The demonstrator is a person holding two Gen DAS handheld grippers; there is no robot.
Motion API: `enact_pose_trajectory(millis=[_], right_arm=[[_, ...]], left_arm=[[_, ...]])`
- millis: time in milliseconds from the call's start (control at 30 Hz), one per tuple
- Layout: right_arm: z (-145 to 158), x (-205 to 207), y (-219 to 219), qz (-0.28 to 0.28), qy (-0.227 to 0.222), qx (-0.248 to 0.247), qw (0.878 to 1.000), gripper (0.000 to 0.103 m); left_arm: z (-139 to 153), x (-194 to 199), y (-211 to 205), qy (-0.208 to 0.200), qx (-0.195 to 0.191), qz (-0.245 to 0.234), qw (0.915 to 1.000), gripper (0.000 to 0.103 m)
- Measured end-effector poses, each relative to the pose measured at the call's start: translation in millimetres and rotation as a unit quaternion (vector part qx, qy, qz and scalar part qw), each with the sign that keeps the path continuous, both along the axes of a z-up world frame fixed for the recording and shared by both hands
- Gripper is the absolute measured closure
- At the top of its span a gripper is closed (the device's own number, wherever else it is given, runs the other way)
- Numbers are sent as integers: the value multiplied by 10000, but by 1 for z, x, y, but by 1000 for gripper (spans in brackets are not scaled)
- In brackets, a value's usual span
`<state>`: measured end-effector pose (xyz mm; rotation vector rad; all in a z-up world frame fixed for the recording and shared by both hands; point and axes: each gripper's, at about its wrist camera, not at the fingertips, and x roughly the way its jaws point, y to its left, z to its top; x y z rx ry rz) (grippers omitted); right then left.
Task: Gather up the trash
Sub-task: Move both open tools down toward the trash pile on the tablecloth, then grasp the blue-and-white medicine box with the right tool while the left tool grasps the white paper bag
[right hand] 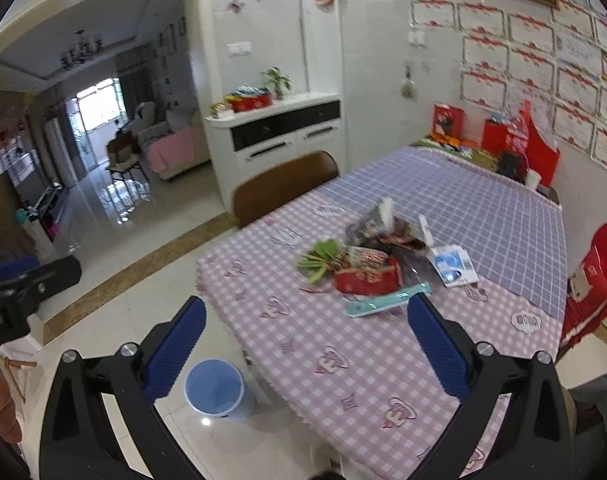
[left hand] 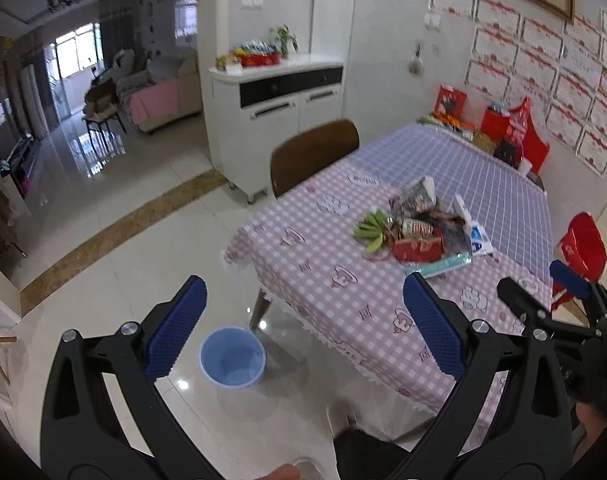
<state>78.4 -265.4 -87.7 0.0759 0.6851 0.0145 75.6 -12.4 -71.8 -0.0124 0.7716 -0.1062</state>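
Observation:
A heap of trash point(left hand: 419, 226) point(right hand: 377, 256) lies mid-table on the pink checked cloth: green peels point(left hand: 370, 227), a red packet point(right hand: 367, 279), a teal wrapper point(right hand: 387, 303), a blue-white box point(right hand: 452, 266) and dark wrappers. A light-blue bin point(left hand: 232, 357) point(right hand: 215, 387) stands on the floor by the table's near-left leg. My left gripper point(left hand: 303, 322) hangs open above the floor and table corner, holding nothing. My right gripper point(right hand: 305, 342) is also open over the near table edge, short of the heap. The right gripper's fingers point(left hand: 519, 298) show at the right in the left wrist view.
A brown chair point(left hand: 313, 154) is tucked in at the table's far-left side. A red chair point(right hand: 591, 280) stands to the right. Red boxes point(left hand: 515, 136) crowd the table's far end by the wall. A white cabinet point(left hand: 279, 104) stands behind. Glossy tiled floor stretches left.

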Motion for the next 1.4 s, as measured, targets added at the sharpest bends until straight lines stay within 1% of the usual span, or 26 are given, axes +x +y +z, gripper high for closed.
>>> enact_pose_trajectory(millis=[167,200,267,400,500,567,633,733,867,933,1000,1067,1167,1200,1233,1333,1367,1400], right_arm=[[-34,46,-39,-278,375,70,9989,4],[-43,59,-48,-335,479,93,9982,4],[-56,81,-64,-420,617,155,9971,4],[-77,129,-98,-650,872,210,9938,4],[-88,156,-124,-816,980,270,9915,4],[-96,176,-144,-955,1051,317,9894,4],[-103,187,-158,-1095,1092,332,9874,4],[-114,214,-185,-1348,1155,409,9833,4],[-126,244,-210,-1538,1177,477,9799,5],[-132,259,-220,-1579,1188,512,9790,8],[-141,274,-228,-1597,1237,505,9781,21],[-151,288,-234,-1605,1344,495,9766,24],[-167,304,-244,-1611,1542,667,9725,31],[-171,307,-245,-1618,1591,669,9716,33],[-175,310,-246,-1604,1640,688,9709,33],[-186,317,-246,-1573,1788,761,9682,37],[-189,319,-247,-1555,1836,792,9674,42],[-192,320,-247,-1550,1874,814,9666,48]], left_arm=[[-37,54,-29,663,-84,-254,9974,6],[-48,70,-40,859,-74,-338,9957,6],[-62,93,-54,1127,-50,-451,9926,6],[-87,149,-95,1649,-168,-706,9836,7],[-98,181,-123,1783,-128,-898,9798,7],[-106,206,-151,1840,19,-1114,9766,7],[-114,230,-173,1862,136,-1292,9739,7],[-123,262,-205,1916,265,-1511,9694,7],[-134,299,-240,1947,380,-1683,9656,7],[-142,320,-256,2035,381,-1722,9631,7],[-146,332,-269,2069,391,-1756,9617,7],[-152,348,-281,2127,415,-1761,9602,7],[-164,369,-300,2238,479,-1743,9577,7],[-169,376,-307,2275,514,-1747,9566,7],[-173,380,-312,2297,553,-1754,9557,7],[-192,392,-330,2494,808,-1732,9494,7],[-195,392,-333,2533,851,-1737,9479,7],[-200,395,-338,2573,910,-1744,9461,9]])
